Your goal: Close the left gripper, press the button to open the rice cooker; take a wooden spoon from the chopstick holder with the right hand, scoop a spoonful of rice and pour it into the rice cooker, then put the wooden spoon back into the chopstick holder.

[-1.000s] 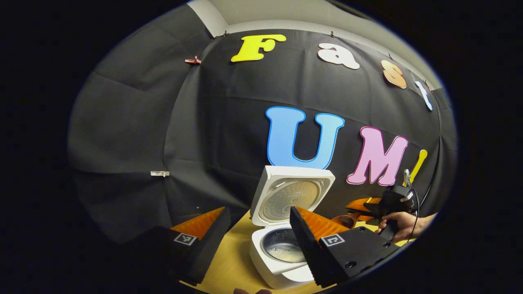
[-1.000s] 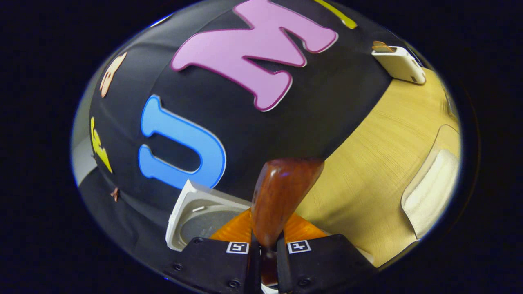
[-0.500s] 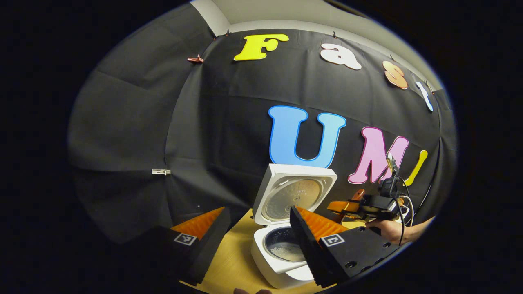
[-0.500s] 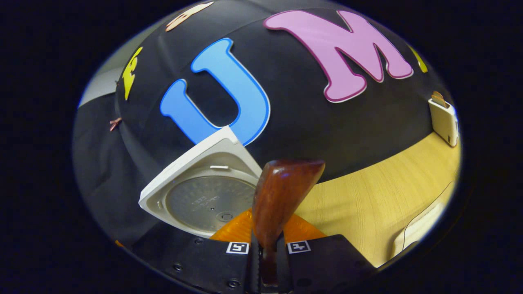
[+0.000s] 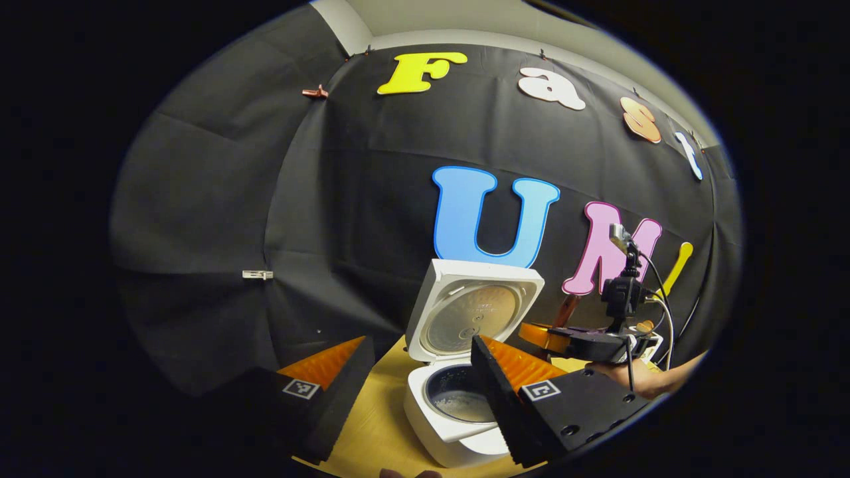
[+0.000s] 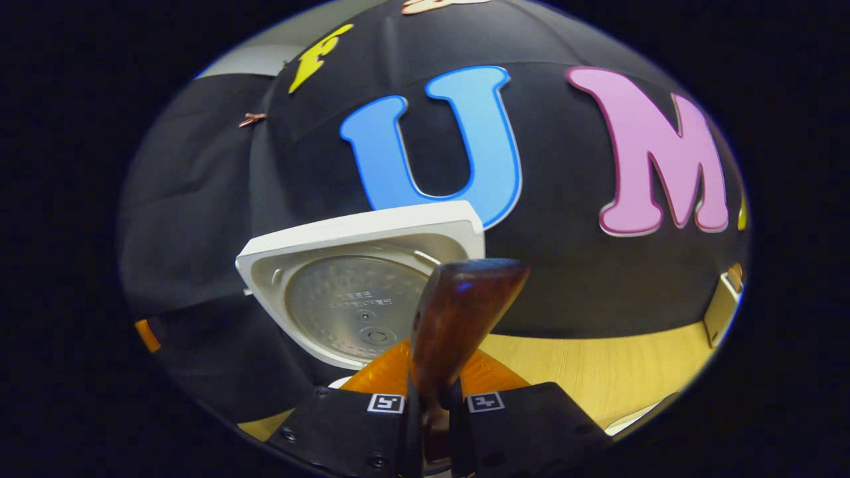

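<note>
The right hand-held gripper [image 6: 430, 405] clenches the spoon [image 6: 458, 318] beside the open cooker [image 5: 458, 411]; the left [image 5: 415, 372] gapes; a tilted spoon could clip the chopstick holder's rim.

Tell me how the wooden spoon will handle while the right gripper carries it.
The wooden spoon looks rigid, so it shouldn't flex. Its surface is glossy, so it may slip or pivot in the right gripper, which pinches only the narrow handle. It probably weighs little.
</note>
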Available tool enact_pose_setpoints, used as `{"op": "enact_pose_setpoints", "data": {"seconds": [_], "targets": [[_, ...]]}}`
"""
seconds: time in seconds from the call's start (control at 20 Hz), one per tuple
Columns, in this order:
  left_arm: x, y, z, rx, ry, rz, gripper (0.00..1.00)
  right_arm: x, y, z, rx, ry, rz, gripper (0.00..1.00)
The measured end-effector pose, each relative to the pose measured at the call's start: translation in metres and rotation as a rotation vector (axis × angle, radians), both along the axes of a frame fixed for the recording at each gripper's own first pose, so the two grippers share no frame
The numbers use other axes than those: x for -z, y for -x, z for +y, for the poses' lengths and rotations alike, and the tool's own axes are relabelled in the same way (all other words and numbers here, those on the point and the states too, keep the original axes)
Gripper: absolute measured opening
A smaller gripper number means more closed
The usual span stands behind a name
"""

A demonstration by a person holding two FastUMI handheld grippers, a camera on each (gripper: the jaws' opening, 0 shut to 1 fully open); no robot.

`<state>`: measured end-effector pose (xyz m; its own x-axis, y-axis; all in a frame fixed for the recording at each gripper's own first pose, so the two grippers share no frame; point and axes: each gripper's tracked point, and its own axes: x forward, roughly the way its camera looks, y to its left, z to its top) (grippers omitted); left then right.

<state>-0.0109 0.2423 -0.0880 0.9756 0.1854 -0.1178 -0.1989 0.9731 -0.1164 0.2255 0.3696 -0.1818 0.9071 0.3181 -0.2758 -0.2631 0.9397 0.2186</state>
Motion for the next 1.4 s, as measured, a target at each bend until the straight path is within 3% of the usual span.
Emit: {"op": "enact_pose_setpoints", "data": {"seconds": [0.55,0.8,0.95,1.1,1.4], "targets": [[0.008,0.001,0.003,-0.007,0.011,0.007,0.94,-0.014,0.016,0.060,-0.308,0.372,-0.243,0.19],[0.011,-0.004,0.002,-0.004,0.020,0.012,0.94,-0.015,0.032,0.076,-0.401,0.537,-0.355,0.19],[0.010,-0.008,-0.001,0.000,0.021,0.009,0.94,-0.012,0.034,0.078,-0.418,0.580,-0.368,0.19],[0.009,-0.011,-0.003,0.002,0.024,0.003,0.95,-0.013,0.031,0.073,-0.383,0.507,-0.314,0.19],[0.006,-0.006,-0.009,0.002,0.021,-0.002,0.94,-0.004,0.013,0.031,-0.171,0.104,-0.034,0.19]]}}
